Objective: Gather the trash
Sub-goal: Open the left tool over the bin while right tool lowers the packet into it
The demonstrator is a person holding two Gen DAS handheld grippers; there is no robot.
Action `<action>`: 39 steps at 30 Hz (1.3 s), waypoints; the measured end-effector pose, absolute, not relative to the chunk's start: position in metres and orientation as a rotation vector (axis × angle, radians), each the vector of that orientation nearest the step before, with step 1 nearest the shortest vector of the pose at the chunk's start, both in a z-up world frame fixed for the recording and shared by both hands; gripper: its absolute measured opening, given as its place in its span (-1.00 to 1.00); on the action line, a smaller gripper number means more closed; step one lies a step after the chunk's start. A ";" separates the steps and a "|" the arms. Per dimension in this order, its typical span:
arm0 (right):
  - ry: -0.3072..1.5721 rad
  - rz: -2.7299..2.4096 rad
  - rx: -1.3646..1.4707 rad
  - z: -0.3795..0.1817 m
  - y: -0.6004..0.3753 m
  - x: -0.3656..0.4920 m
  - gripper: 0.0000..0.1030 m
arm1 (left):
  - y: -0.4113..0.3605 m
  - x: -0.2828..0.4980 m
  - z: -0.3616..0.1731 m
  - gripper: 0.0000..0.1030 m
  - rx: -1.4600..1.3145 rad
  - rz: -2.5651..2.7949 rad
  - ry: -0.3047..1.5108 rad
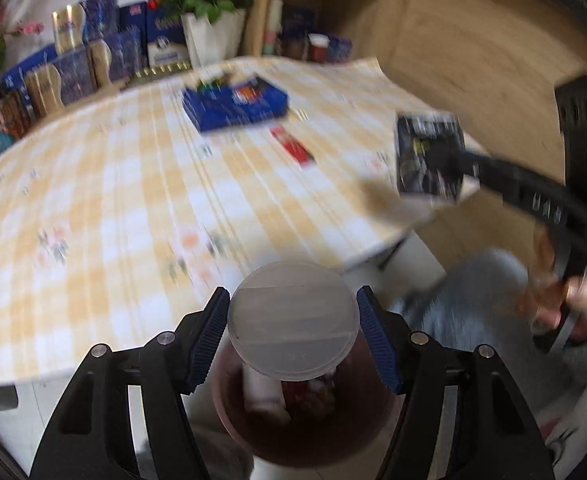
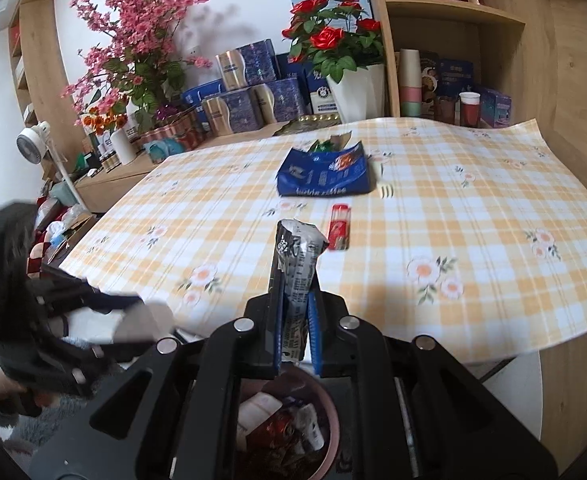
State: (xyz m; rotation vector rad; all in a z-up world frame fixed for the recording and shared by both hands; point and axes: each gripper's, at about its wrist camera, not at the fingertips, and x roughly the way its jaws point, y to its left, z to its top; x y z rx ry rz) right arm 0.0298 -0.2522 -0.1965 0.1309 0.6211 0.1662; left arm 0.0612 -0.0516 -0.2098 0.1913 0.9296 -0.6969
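- Left wrist view: the left gripper (image 1: 293,330) clamps a translucent cup (image 1: 292,320) off the tablecloth's (image 1: 93,200) near edge, above the bin (image 1: 301,412); a tilt could slip it out sideways.
- Right wrist view: the right gripper (image 2: 296,330) pinches a dark wrapper (image 2: 295,276) narrowly over the bin (image 2: 289,428); released early, it may catch the rim and fall outside.

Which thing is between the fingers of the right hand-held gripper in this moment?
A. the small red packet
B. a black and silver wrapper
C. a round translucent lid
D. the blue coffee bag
B: the right hand-held gripper is shut on the black and silver wrapper, which stands up between its blue pads, while the blue coffee bag and the small red packet lie on the table.
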 end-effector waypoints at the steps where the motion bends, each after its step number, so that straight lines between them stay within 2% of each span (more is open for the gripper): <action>1: 0.628 0.168 0.131 -0.199 -0.250 0.026 -0.73 | -0.053 0.056 -0.216 0.24 0.198 -0.701 0.944; 17: 0.725 0.181 0.107 -0.235 -0.237 -0.001 -0.73 | -0.059 0.046 -0.283 0.25 0.182 -0.670 1.081; 19: 0.735 0.190 0.108 -0.239 -0.235 -0.001 -0.73 | -0.059 0.044 -0.283 0.41 0.196 -0.669 1.073; 22: 0.748 0.205 0.105 -0.244 -0.230 0.000 -0.73 | -0.054 0.042 -0.277 0.61 0.186 -0.645 1.028; 26: 0.771 0.225 0.096 -0.253 -0.221 0.001 -0.73 | -0.045 0.044 -0.266 0.63 0.219 -0.579 0.962; 30: 0.799 0.251 0.078 -0.263 -0.211 0.004 -0.73 | -0.015 0.049 -0.244 0.77 0.124 -0.506 0.889; 39: 0.879 0.301 0.016 -0.296 -0.182 0.014 -0.73 | 0.041 0.039 -0.208 0.86 0.018 -0.340 0.665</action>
